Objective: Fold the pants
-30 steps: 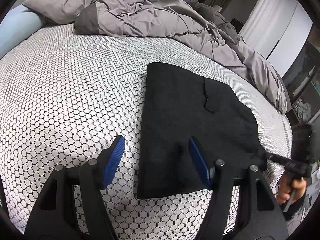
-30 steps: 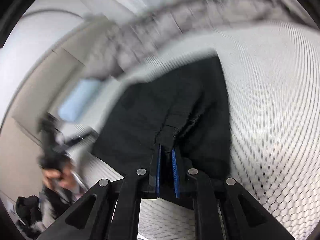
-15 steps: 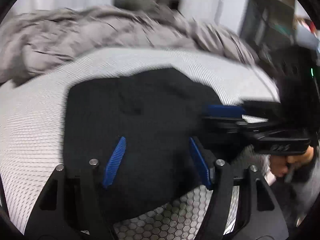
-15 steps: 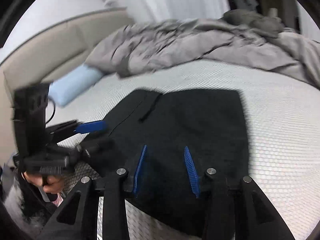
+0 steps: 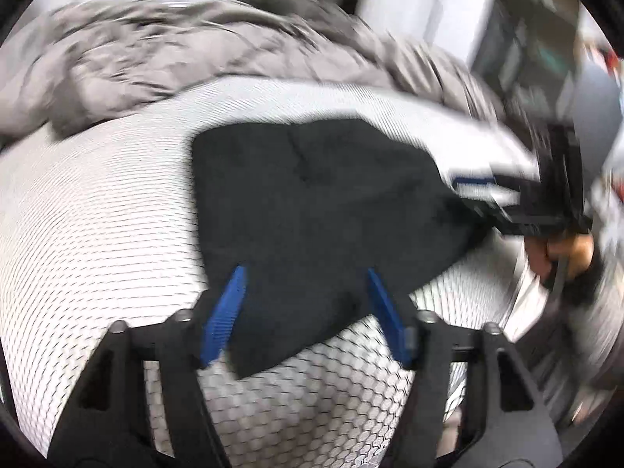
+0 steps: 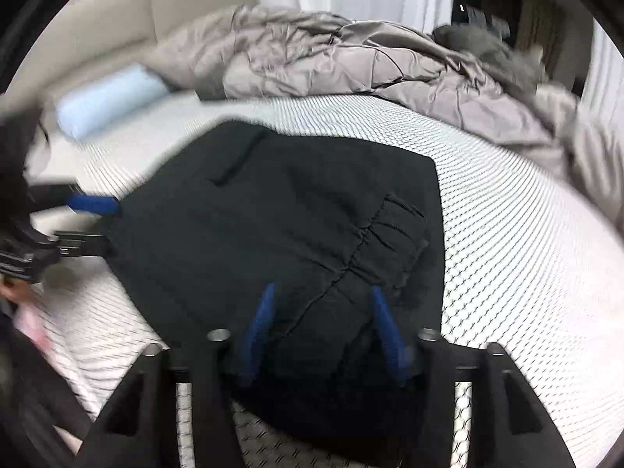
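Observation:
The black pants (image 5: 312,202) lie folded in a flat stack on the honeycomb-patterned bed sheet (image 5: 97,214). They also show in the right wrist view (image 6: 280,226), with a gathered elastic cuff (image 6: 394,230) on top. My left gripper (image 5: 304,277) is open and empty, just over the near edge of the pants. My right gripper (image 6: 323,292) is open and empty above the near corner of the stack. Each gripper shows in the other's view, the right one (image 5: 503,195) at the pants' right edge, the left one (image 6: 82,222) at their left edge.
A crumpled grey duvet (image 6: 351,62) lies across the far side of the bed, also in the left wrist view (image 5: 175,50). A light blue pillow (image 6: 105,97) and beige headboard (image 6: 128,11) are at the far left. Dark furniture (image 5: 546,50) stands off the bed's right side.
My right gripper was shut on the pants a second ago and has let go and opened. Both grippers have swung round and pulled back a little; the pants now lie flat.

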A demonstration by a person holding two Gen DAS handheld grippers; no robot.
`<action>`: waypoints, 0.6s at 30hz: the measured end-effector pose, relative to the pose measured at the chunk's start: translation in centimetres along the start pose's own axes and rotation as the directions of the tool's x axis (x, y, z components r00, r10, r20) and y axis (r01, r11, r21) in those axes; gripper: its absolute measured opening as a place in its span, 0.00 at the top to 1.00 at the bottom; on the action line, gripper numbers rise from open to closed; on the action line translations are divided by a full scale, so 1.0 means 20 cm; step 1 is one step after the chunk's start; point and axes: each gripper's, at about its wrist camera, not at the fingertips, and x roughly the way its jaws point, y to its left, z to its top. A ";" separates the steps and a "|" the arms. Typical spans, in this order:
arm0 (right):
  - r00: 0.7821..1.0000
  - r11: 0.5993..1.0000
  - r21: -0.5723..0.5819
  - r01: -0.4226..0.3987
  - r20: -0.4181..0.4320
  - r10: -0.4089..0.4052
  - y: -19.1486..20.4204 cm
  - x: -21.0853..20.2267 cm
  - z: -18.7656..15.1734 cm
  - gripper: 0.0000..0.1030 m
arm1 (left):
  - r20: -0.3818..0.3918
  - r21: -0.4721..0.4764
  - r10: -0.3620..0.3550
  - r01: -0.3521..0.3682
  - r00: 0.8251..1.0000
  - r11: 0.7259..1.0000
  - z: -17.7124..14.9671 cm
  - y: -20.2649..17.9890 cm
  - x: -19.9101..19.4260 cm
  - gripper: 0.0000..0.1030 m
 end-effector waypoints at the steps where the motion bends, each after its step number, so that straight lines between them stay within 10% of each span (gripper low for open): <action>1: 0.999 0.998 0.058 -0.024 0.023 0.023 -0.06 -0.04 0.01 0.33 | 0.022 -0.055 0.004 -0.003 1.000 0.998 0.01 0.06 -0.01 0.28; 4: 0.999 0.978 0.209 0.030 0.032 -0.038 -0.24 -0.05 0.03 0.25 | -0.007 -0.283 0.041 -0.041 0.999 0.958 0.01 0.26 0.06 0.29; 8: 0.999 0.904 0.427 0.028 -0.035 -0.015 -0.45 0.05 -0.04 0.26 | -0.034 -0.472 -0.023 0.004 0.999 0.881 -0.05 0.39 0.21 0.62; 11: 0.992 0.867 0.490 -0.092 -0.029 0.122 -0.48 0.14 -0.06 0.37 | -0.033 -0.439 -0.005 -0.010 0.999 0.898 -0.04 0.34 0.22 0.69; 13: 0.983 0.859 0.487 -0.160 0.002 0.182 -0.47 0.17 -0.03 0.72 | -0.050 -0.399 0.000 -0.020 0.999 0.917 -0.04 0.31 0.20 0.69; 18: 0.998 0.929 0.367 0.046 -0.046 -0.032 -0.43 0.23 0.10 0.62 | -0.098 -0.345 0.009 -0.043 0.995 0.938 -0.10 0.20 0.15 0.66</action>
